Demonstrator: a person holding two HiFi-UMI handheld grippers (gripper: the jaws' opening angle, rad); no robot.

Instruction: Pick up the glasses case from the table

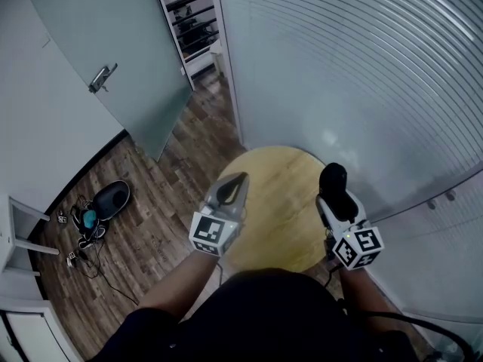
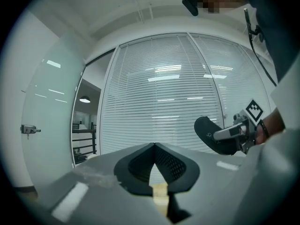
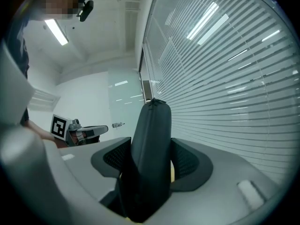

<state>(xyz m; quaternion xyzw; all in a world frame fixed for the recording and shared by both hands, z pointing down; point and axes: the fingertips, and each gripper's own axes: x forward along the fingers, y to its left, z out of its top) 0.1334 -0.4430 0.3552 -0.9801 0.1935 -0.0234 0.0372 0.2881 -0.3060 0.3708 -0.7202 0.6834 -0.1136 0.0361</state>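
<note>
Far left: door (image 1: 113,66) and, on the floor, cables (image 1: 83,236). Both are well apart from the table and play no part in the task.

Left gripper (image 1: 235,181): jaws closed tip to tip with nothing between them, pointing about level over the table's left edge. It looks like the spare hand, kept shut and off to the side so it can't knock the case.

Table (image 1: 275,236): round with a wood top. Nothing lies on the part that shows.

Right gripper (image 3: 149,168): jaws clamped on the case (image 3: 151,130), one pad on each long side. The jaws stand fairly wide because the case is thick. The case runs lengthwise through the jaws, with its far end and a small tab sticking out past the tips. Gripping the flat sides near one end probably gives the pads more to bite on than the rounded ends would.

In the head view the case is over the table's right edge. Neither gripper view shows tabletop under it, so I judge it is off the table and the pick is basically done. The shell is smooth and could pivot in the pads if swung.

Right: blinds (image 1: 362,66) on a curved wall, near the right gripper.
</note>
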